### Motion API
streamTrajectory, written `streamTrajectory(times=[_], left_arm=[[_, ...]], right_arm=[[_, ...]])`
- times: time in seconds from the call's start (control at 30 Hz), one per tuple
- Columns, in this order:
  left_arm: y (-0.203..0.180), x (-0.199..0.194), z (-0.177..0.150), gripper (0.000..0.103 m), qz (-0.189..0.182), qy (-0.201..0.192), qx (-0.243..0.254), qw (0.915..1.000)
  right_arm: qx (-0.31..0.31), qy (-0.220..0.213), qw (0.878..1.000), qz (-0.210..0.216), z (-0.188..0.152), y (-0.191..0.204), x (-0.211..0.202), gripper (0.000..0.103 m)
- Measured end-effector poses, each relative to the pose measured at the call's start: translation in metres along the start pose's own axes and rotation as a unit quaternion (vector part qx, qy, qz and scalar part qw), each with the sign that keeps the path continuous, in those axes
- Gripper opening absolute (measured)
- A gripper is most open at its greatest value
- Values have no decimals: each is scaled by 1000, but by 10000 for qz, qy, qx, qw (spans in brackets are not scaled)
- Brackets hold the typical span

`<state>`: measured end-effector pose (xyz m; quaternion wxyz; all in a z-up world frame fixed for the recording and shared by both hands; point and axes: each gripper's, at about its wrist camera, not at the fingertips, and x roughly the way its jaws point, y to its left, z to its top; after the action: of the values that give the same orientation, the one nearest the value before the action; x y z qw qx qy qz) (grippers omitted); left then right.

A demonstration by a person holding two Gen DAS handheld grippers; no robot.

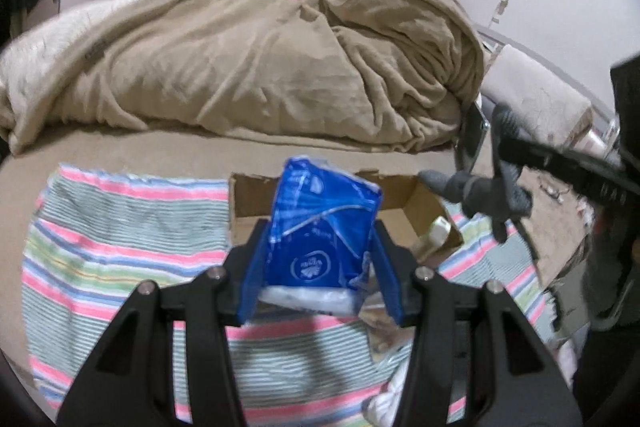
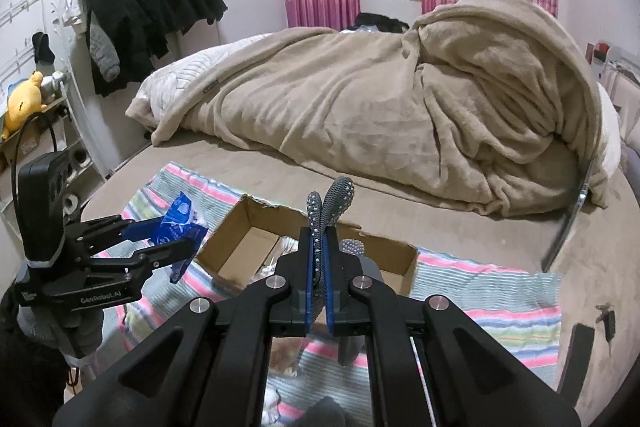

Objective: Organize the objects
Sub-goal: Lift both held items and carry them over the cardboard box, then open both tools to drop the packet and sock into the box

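- The left gripper (image 1: 320, 259) clamps a blue packet (image 1: 324, 223), held above the cardboard box (image 1: 416, 203), probably for dropping in.
- The right gripper (image 2: 319, 259) pinches a grey glove (image 2: 334, 199) near the same box, likely next.

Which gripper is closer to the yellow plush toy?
Left. The left gripper, shut on the blue packet, is on the side of the yellow plush toy. The right gripper, shut on the gray glove, is farther away, over the cardboard box.

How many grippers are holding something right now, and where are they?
2. The left gripper grips a blue packet above the cardboard box. The right gripper pinches a grey dotted glove over the box's near side.
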<state>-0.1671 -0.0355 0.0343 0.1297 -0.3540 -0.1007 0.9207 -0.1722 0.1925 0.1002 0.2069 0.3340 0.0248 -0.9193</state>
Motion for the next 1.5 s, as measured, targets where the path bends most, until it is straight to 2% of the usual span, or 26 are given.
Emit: streamTrajectory(times=[0.33,0.57,0.77,0.8,0.9,0.97,1.07,1.13,1.5], left_arm=[[20,49,11,50,102,197,-234,9995],[23,86,-1,51,200,515,-89,9984],[21,94,-6,53,421,611,15,9972],[18,93,-7,57,513,593,118,9969],[14,91,-8,62,623,549,218,9963],[16,89,-7,65,644,549,165,9963],[14,83,-9,68,626,503,140,9967],[11,75,-10,71,657,437,157,9968],[-10,19,-33,75,490,152,107,9986]], right_arm=[[310,413,9987,12,-10,-21,76,5],[357,792,9962,105,-31,-24,115,5],[362,1098,9931,185,-47,-22,138,5],[371,1135,9927,186,-50,-23,140,5],[446,1203,9916,157,-54,-26,142,15],[512,1164,9918,126,-53,-29,139,33],[572,1090,9923,132,-51,-32,131,52],[595,1023,9929,121,-51,-33,123,58],[605,802,9949,-19,-73,-25,62,63]])
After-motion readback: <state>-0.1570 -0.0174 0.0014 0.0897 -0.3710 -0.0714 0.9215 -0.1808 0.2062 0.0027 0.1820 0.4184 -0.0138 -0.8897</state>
